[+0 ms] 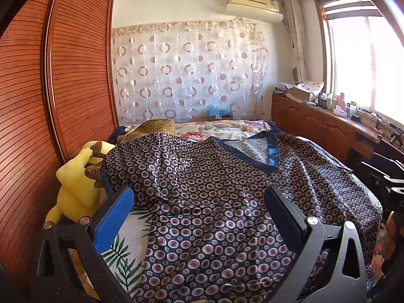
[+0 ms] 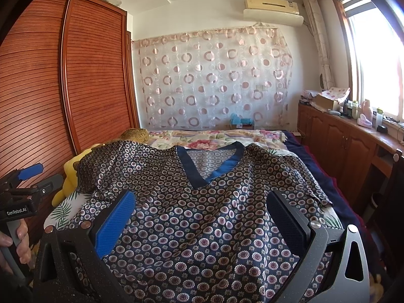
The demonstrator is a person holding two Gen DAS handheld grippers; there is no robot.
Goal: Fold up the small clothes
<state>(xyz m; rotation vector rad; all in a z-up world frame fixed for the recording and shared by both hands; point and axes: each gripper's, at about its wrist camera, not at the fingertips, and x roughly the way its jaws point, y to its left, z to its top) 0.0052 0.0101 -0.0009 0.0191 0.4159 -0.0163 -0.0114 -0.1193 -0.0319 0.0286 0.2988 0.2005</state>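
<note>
Two grippers, both mine, hang spread wide over the near hem of the patterned shirt (image 2: pixel 202 214), gripping nothing. The shirt lies front-up and mostly flat on the bed (image 2: pixel 214 136), its navy V-neck collar (image 2: pixel 210 164) pointing back toward me. I judge the folding hasn't begun: this is the approach to a first grasp. From the shirt, the left gripper (image 1: pixel 199 214) sits over the lower left edge, the right gripper (image 2: pixel 202 219) over the middle of the hem. The left sleeve is rumpled against a yellow plush toy (image 1: pixel 75 184) just beside the shirt, possibly resting on it; I can't be sure. Next I'd lower, pinch that sleeve side and carry it across. The only legible writing is "GenRobot.AI" on the left gripper's body.
</note>
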